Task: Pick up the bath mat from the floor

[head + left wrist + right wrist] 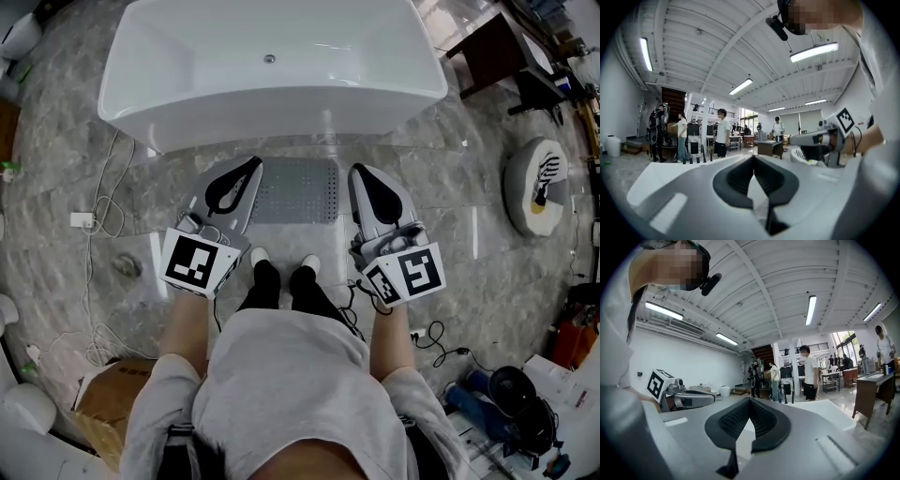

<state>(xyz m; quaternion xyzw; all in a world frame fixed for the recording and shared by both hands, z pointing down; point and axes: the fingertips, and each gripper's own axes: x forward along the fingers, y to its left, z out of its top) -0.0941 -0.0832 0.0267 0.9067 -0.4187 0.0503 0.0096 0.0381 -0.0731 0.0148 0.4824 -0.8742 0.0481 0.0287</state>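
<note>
The pick-up has not begun, judging by how things lie. The grey, rectangular, dimpled rubber bath mat (295, 190) lies flat on the grey marble floor (469, 244) at the centre of the head view. It sits just in front of the white oblong bathtub (272, 70), and nothing touches it. All the work is left: reaching down, gripping an edge and lifting.

The grey-and-black left gripper (249, 169) sits in the picture over the mat's left edge, but it is held up in the air. Its own view looks out across the hall, not at the floor. There its ribbed black pads meet at the tips with nothing between them (753, 161), so it is closed and empty.

The person's white shoes (261, 255) stand just below the mat's near edge.

The matching right gripper (362, 173) hangs beside the mat's right edge, also raised. In its own view the pads are likewise pressed together on nothing (749, 403).
</note>
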